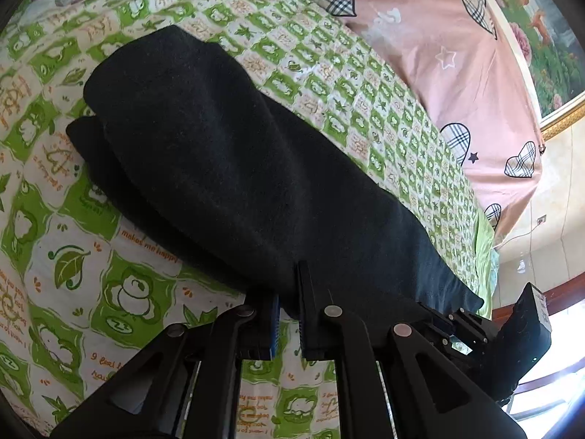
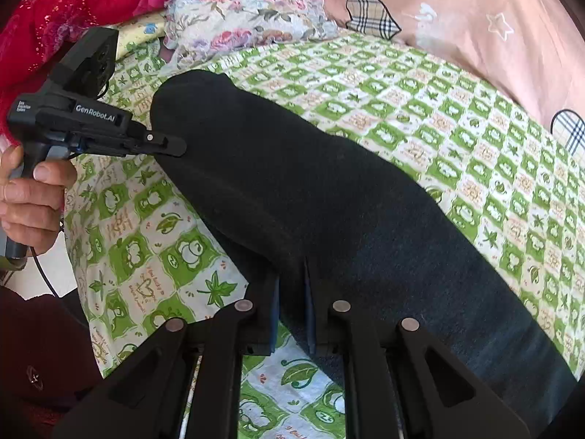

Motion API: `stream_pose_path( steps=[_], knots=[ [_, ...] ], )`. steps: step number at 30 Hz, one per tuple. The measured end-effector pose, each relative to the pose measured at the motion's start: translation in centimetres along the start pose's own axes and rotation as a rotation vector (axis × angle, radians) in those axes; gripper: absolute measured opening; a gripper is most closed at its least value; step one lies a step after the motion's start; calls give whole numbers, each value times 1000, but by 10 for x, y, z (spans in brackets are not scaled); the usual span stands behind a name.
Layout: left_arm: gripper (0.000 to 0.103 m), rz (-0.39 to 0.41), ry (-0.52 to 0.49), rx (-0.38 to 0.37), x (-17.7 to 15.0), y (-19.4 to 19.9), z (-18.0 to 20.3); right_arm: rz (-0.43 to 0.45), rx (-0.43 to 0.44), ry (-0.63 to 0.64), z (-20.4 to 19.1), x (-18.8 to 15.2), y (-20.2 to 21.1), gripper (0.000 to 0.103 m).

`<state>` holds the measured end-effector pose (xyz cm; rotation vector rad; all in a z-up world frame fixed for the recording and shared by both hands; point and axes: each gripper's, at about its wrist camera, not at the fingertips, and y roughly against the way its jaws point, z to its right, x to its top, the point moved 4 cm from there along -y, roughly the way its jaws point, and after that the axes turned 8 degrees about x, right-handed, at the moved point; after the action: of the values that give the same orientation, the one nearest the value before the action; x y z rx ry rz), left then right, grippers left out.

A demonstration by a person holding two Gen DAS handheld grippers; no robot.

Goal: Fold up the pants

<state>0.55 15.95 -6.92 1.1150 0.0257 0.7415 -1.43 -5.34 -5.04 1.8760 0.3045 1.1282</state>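
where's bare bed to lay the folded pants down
Bare green checked sheet runs between the black pants and the pink heart-print quilt. A second patch of sheet lies on the pants' near side, by the left gripper. Crowded: the head end, with a floral cloth and red fabric. The right gripper also pinches the pants.

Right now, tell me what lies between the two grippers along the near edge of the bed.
Only the black pants: both the left gripper and right gripper pinch their edge, cloth spanning between over the green bedsheet, seen from the right wrist.
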Motion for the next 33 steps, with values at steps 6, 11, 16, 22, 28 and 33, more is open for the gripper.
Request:
stream_pose_path(
  steps=[6, 11, 16, 22, 28, 33],
  knots=[
    [19, 31, -17, 66, 3, 11, -8, -13, -5, -18, -3, -2, -2, 25],
    [43, 35, 18, 122, 5, 27, -28, 7, 12, -48, -4, -1, 5, 40],
    [52, 48, 69, 149, 9, 48, -57, 61, 46, -90, -6, 3, 18, 45],
    [63, 13, 143, 154, 18, 50, -79, 113, 63, -146, 1, 16, 23, 45],
    [74, -47, 191, 117, 27, 40, -79, 155, 40, -232, 22, 37, 22, 45],
    [75, -62, 221, 132, 41, 32, -78, 207, 39, -342, 58, 57, 22, 45]
  ],
)
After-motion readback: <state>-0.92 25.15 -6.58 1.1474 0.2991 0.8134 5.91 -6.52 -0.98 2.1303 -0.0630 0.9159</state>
